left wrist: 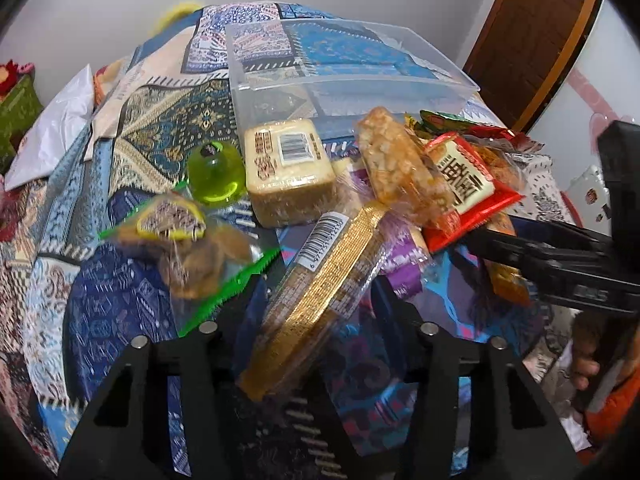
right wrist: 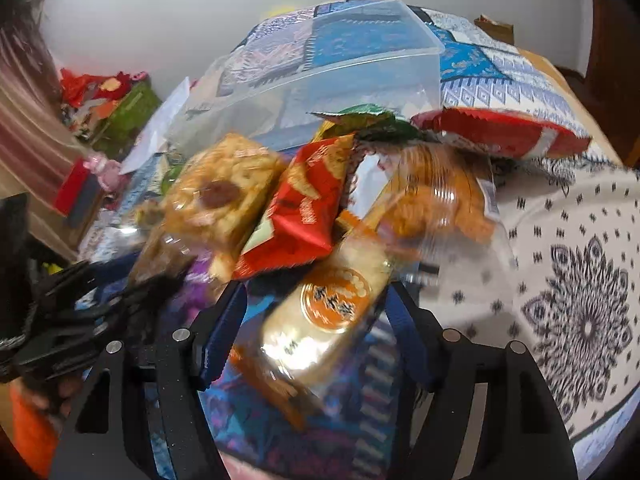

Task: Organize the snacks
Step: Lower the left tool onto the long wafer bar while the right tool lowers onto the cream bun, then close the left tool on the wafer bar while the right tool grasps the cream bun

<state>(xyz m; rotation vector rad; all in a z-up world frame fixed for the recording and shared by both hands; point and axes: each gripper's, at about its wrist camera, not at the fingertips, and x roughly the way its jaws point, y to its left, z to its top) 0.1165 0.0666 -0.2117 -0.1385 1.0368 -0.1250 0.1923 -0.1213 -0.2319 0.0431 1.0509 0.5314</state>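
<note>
A: Left wrist view first, biggest thing: a patterned tablecloth (left wrist: 132,152) covers the table, and a clear plastic box (left wrist: 340,80) sits at twelve o'clock, behind the snack pile.

B: And the pile?

A: A pale biscuit block (left wrist: 288,172) at centre, a red packet (left wrist: 468,184) at two o'clock, a green jelly cup (left wrist: 216,178) at ten o'clock.

B: The left gripper (left wrist: 316,320)?

A: Fingers spread wide around a long gold-wrapped bar (left wrist: 320,292), which lies between them; whether they touch it, I cannot tell.

B: Right wrist view?

A: The right gripper (right wrist: 316,312) stands wide too, a round-labelled golden pack (right wrist: 332,316) between its fingers, contact blurred.
</note>
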